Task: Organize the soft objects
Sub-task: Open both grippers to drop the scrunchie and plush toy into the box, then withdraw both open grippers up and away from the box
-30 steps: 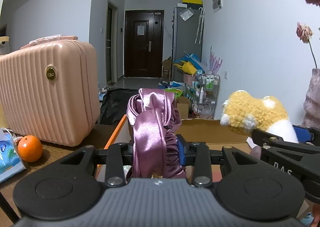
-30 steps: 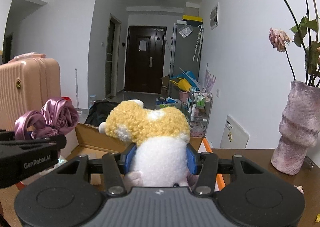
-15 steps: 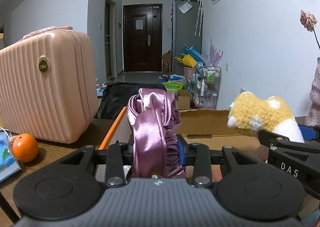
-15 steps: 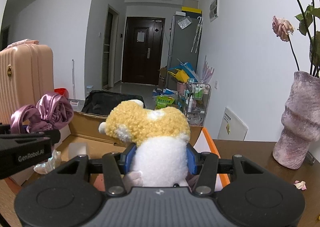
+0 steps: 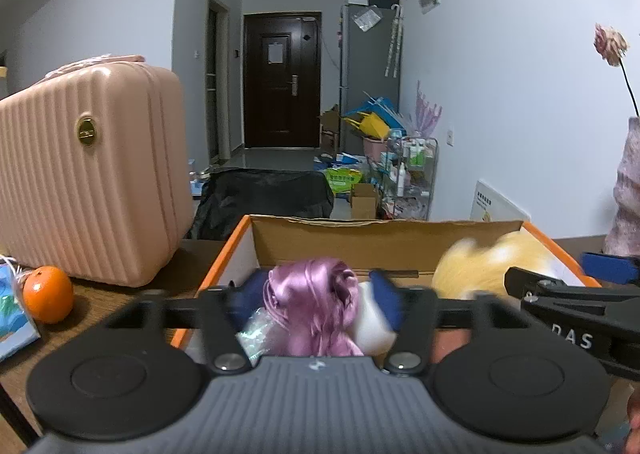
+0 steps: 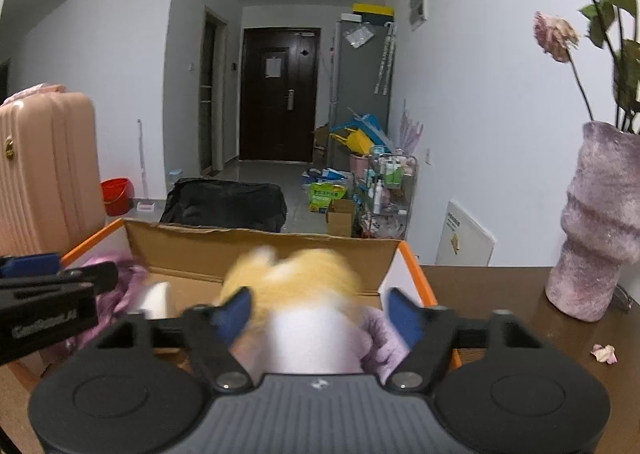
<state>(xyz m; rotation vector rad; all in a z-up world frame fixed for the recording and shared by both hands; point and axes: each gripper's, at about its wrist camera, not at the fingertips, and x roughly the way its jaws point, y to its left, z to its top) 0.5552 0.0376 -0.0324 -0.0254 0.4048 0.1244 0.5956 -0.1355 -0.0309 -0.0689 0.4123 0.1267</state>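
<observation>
left gripper [image 5: 314,296], lower centre: jaws opening, purple satin scrunchie [image 5: 312,310] between, loose | right gripper [image 6: 320,314]: jaws opening, plush toy [image 6: 296,294] blurred, apparently dropping | both over cardboard box [image 5: 360,238] | step: release; next we lift clear.

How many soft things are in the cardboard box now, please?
3 that I can see: the purple satin scrunchie on the left side, the yellow plush toy on the right, and something white between them. Both are blurred, dropping between opening jaws. More may lie hidden below.
</observation>
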